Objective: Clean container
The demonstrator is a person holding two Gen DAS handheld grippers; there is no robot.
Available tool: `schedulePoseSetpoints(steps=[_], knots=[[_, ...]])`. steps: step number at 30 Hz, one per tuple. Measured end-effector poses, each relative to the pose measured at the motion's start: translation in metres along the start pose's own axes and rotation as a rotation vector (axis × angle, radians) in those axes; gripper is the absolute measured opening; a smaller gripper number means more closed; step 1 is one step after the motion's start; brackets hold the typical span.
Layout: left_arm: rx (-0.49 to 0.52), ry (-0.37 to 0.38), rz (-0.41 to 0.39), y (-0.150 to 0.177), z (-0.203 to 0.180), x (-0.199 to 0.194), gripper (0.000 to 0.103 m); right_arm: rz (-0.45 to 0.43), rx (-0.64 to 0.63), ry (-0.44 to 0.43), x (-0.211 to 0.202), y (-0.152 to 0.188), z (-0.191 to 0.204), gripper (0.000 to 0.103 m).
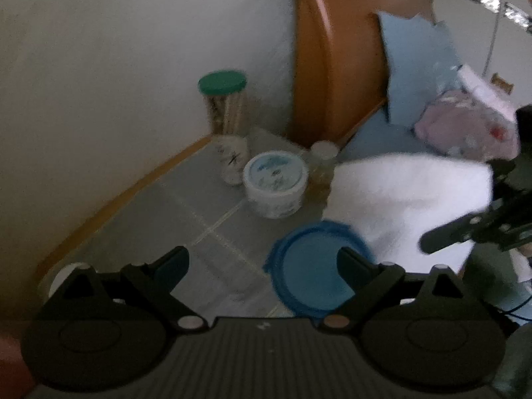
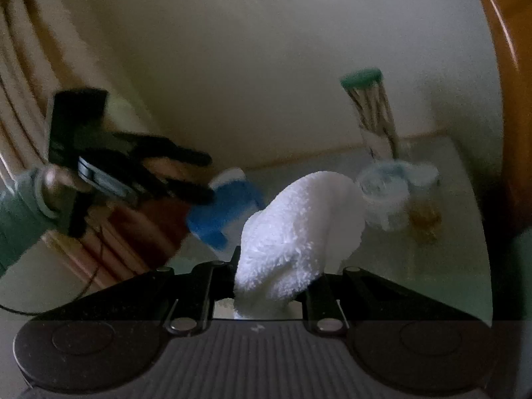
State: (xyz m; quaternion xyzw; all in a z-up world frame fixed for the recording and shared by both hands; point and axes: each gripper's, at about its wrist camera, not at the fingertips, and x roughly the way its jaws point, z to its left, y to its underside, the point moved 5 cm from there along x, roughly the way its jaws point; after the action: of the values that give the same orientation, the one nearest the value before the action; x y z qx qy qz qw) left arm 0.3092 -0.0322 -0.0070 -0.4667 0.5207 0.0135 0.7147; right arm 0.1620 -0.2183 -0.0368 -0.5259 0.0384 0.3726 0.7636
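A round blue container (image 1: 312,276) with clip tabs lies low on the glass tabletop (image 1: 186,212). My left gripper (image 1: 262,259) hovers over it with its jaws wide apart. Its right finger crosses the container's rim and nothing is pressed between the pads. In the right wrist view the same blurred blue container (image 2: 222,209) sits just beyond the left gripper (image 2: 207,177). My right gripper (image 2: 276,282) is shut on a fluffy white cloth (image 2: 299,226), which bulges up from between its fingers. In the left wrist view the cloth (image 1: 409,193) hangs beside the container, to its right.
A white round tub (image 1: 275,183), a tall jar with a green lid (image 1: 226,106) and a small amber bottle (image 1: 322,163) stand at the back by the wall. A wooden bed frame (image 1: 326,66) with a blue pillow (image 1: 419,66) borders the table on the right.
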Motion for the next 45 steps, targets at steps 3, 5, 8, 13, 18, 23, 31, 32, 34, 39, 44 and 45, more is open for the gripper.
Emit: schedulePoseSetpoints(steps=[3, 5, 8, 13, 18, 23, 31, 32, 34, 39, 44, 45], knots=[[-0.054, 0.018, 0.004, 0.002, 0.003, 0.004, 0.097, 0.000, 0.004, -0.025, 0.010, -0.003, 0.004, 0.018], [-0.065, 0.011, 0.003, 0.003, 0.003, 0.005, 0.099, 0.010, 0.020, -0.042, 0.020, -0.001, 0.005, 0.018], [-0.043, 0.000, 0.000, 0.003, 0.001, 0.004, 0.100, 0.027, 0.040, -0.063, 0.033, 0.003, 0.005, 0.018], [-0.044, -0.001, -0.007, 0.003, -0.001, 0.005, 0.100, 0.036, 0.057, -0.078, 0.043, 0.005, 0.000, 0.018], [-0.059, 0.014, -0.011, 0.002, 0.000, 0.008, 0.101, 0.075, 0.079, -0.071, 0.055, 0.018, -0.007, 0.018], [-0.062, 0.010, -0.011, 0.002, -0.001, 0.008, 0.102, 0.142, 0.108, -0.071, 0.074, 0.038, -0.013, 0.018], [-0.051, -0.007, -0.014, 0.001, -0.004, 0.008, 0.103, 0.223, 0.128, -0.061, 0.072, 0.064, -0.011, 0.019], [-0.049, -0.009, -0.014, 0.001, -0.004, 0.008, 0.103, 0.219, 0.129, -0.055, 0.066, 0.065, -0.012, 0.019], [-0.046, -0.014, -0.016, 0.001, -0.005, 0.008, 0.103, 0.202, 0.128, -0.031, 0.054, 0.061, -0.014, 0.019], [-0.053, -0.014, -0.012, 0.000, -0.004, 0.008, 0.103, 0.121, 0.108, 0.016, 0.020, 0.037, -0.017, 0.019], [-0.063, -0.011, -0.009, 0.000, -0.003, 0.009, 0.103, 0.038, 0.063, -0.031, 0.007, 0.003, -0.004, 0.020], [-0.067, -0.009, -0.009, 0.001, -0.003, 0.009, 0.103, 0.032, 0.059, -0.053, 0.008, -0.001, 0.000, 0.020]])
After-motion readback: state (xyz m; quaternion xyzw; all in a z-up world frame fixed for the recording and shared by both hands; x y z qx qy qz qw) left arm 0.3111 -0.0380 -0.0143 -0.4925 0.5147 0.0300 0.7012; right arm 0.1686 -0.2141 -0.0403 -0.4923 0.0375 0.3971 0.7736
